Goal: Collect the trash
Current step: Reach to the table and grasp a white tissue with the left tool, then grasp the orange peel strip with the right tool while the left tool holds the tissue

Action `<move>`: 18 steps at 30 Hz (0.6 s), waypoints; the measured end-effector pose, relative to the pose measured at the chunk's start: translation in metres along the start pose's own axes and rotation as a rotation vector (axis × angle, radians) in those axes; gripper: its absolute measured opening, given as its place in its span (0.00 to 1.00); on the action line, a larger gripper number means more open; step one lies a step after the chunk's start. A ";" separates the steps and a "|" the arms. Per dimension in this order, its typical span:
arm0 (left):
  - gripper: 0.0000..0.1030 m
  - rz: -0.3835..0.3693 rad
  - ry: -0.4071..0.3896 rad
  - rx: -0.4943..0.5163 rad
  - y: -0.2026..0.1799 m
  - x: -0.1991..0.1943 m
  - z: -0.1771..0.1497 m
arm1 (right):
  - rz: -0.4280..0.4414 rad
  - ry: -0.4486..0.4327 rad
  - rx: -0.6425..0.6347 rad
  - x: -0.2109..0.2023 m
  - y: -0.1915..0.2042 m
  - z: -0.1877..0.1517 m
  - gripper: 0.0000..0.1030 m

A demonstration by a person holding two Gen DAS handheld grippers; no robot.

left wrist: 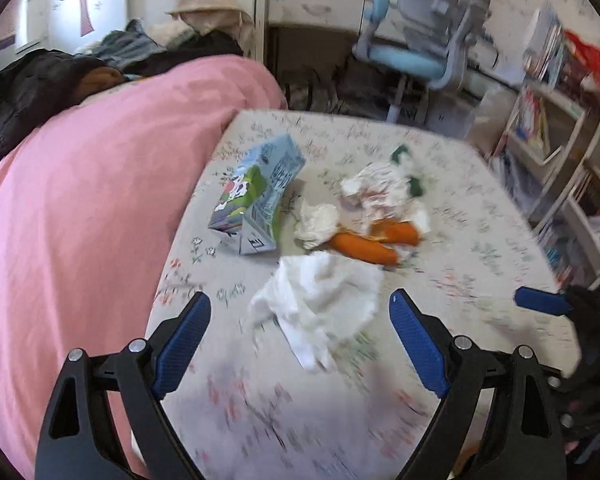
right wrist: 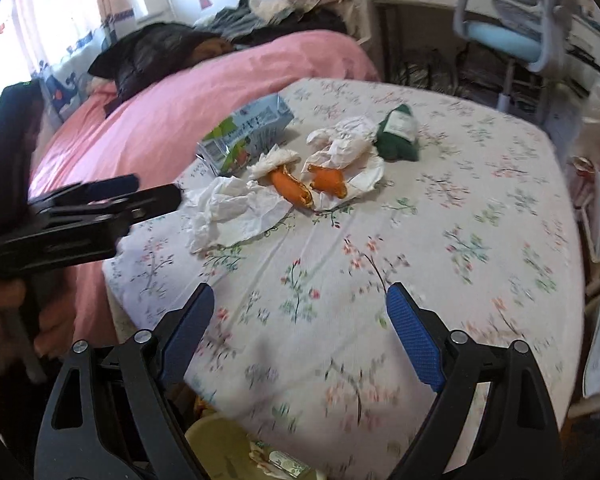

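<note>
On the flowered bed sheet [left wrist: 480, 240] lies a heap of trash: a blue-green milk carton [left wrist: 256, 196], a big crumpled white tissue [left wrist: 320, 300], a smaller tissue [left wrist: 316, 220], two orange peels [left wrist: 364, 250], crumpled paper [left wrist: 380, 188] and a green wrapper [left wrist: 404, 156]. My left gripper [left wrist: 300, 298] is open just short of the big tissue, holding nothing. My right gripper [right wrist: 300, 292] is open over bare sheet, well short of the tissue [right wrist: 236, 212], peels [right wrist: 290, 188] and carton [right wrist: 248, 132]. The left gripper [right wrist: 156, 190] shows at the left of the right wrist view.
A pink duvet [left wrist: 80, 220] with dark clothes [left wrist: 40, 80] covers the bed's left side. A blue desk chair [left wrist: 416, 56] and bookshelves [left wrist: 552, 140] stand beyond and to the right. Below the bed edge sits a yellowish container [right wrist: 220, 436] with a wrapper in it.
</note>
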State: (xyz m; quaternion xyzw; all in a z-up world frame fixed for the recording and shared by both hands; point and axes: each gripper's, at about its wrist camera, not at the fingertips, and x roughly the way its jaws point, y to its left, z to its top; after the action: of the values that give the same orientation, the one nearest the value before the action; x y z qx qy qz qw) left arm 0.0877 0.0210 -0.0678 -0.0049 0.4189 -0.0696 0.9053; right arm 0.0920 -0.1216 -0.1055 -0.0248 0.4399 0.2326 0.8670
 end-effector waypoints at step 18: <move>0.14 0.001 0.064 -0.103 0.052 -0.046 -0.001 | 0.100 0.027 -0.141 0.071 0.015 0.053 0.69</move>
State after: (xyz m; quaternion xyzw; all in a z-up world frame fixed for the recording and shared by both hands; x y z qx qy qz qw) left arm 0.0635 0.0790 -0.0374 -0.0490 0.4505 -0.0475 0.8902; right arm 0.1615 -0.0677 -0.1253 -0.0668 0.4350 0.3059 0.8442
